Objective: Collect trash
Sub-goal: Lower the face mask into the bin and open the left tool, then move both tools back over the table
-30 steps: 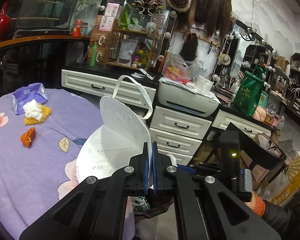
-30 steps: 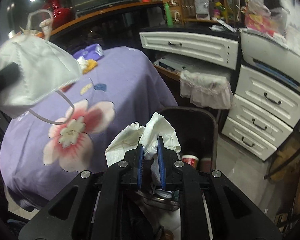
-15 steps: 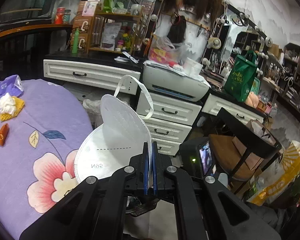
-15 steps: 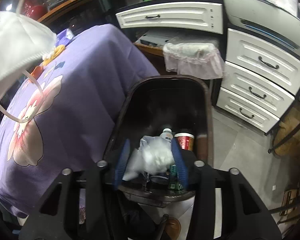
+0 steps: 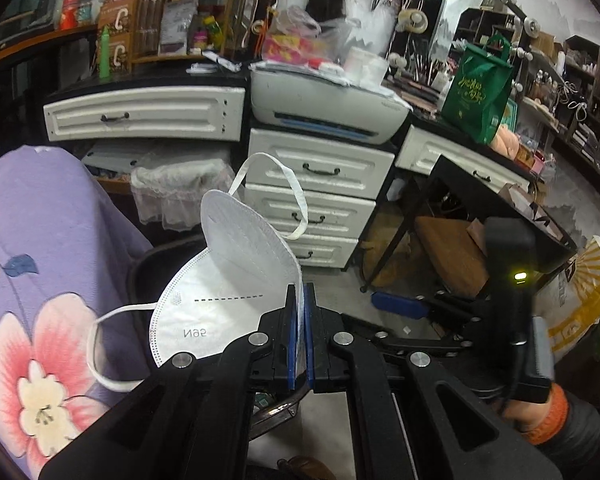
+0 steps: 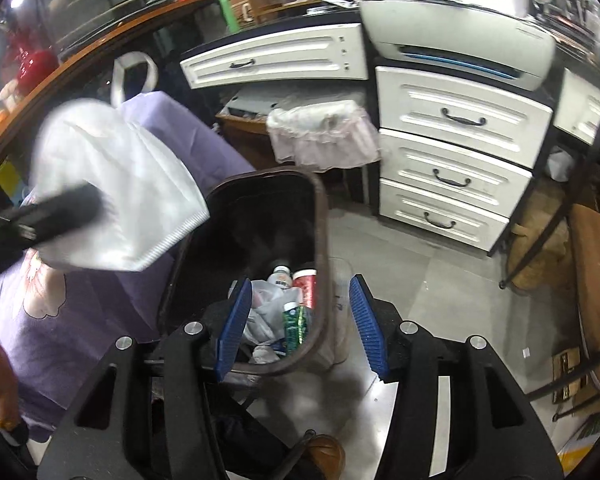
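Observation:
My left gripper (image 5: 299,300) is shut on the edge of a white N95 mask (image 5: 236,272), which stands up above the jaws with its ear loops hanging free. In the right wrist view the same mask (image 6: 116,184) hangs blurred just left of the brown trash bin (image 6: 322,216). My right gripper (image 6: 300,320) is above the bin's near rim, its jaws opening with nothing between the blue pads (image 6: 236,320). White crumpled tissue (image 6: 262,316) lies in the bin among bottles and a red cup.
The purple flowered tablecloth (image 5: 40,240) hangs down left of the bin. Behind stand white drawers (image 6: 456,168), a printer (image 6: 460,40) and a small lace-lined bin (image 6: 320,136). A black-framed stool (image 5: 452,252) is at the right. A person's shoe (image 6: 326,450) shows below.
The right gripper opened and the crumpled tissue fell into the bin. Both grippers came down and across toward the bin. The left kept its hold on the mask.

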The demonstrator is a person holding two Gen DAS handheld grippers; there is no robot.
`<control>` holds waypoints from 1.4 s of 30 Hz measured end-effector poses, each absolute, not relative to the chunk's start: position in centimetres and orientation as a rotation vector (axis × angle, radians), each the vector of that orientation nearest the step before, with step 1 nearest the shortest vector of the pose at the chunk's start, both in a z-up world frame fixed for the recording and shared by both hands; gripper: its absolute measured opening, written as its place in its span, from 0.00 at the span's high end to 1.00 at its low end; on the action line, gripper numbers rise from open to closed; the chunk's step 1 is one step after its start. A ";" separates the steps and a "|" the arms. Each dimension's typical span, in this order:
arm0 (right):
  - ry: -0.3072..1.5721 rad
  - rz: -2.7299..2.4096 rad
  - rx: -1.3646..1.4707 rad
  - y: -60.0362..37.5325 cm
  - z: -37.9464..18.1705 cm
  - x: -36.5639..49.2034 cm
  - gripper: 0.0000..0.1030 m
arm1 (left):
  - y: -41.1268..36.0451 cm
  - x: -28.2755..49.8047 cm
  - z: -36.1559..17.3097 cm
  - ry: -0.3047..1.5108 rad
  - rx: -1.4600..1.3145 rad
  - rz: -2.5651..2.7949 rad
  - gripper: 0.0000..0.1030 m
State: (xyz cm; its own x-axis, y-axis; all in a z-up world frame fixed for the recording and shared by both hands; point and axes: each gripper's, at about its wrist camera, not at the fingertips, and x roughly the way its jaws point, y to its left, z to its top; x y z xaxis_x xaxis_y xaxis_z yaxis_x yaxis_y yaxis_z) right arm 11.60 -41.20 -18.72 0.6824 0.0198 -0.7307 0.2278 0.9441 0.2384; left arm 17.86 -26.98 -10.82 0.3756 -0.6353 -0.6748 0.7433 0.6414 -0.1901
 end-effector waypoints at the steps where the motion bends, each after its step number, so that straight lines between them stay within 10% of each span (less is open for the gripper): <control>1: 0.814 -0.123 0.329 -41.4 -18.7 11.3 0.50 | -27.2 17.9 -11.2 0.799 0.158 -0.884 0.96; 18: 0.810 -0.153 0.368 -43.2 -19.2 9.5 0.50 | -29.8 20.9 -17.2 0.995 0.159 -0.806 0.95; 24: 0.813 -0.151 0.372 -43.1 -19.2 9.6 0.50 | -29.5 21.0 -16.8 0.985 0.129 -0.779 0.34; 42: 0.768 -0.015 0.335 -38.7 -16.0 11.8 0.45 | -19.2 21.2 -7.1 0.775 0.058 -0.657 0.10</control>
State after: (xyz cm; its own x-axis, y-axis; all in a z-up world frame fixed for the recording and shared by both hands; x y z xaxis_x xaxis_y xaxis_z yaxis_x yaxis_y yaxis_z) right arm 11.84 -38.73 -16.03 0.7220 0.1076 -0.6835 0.1350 0.9469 0.2917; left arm 21.20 -19.20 -7.05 0.5270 -0.5282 -0.6658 0.5697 0.8009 -0.1844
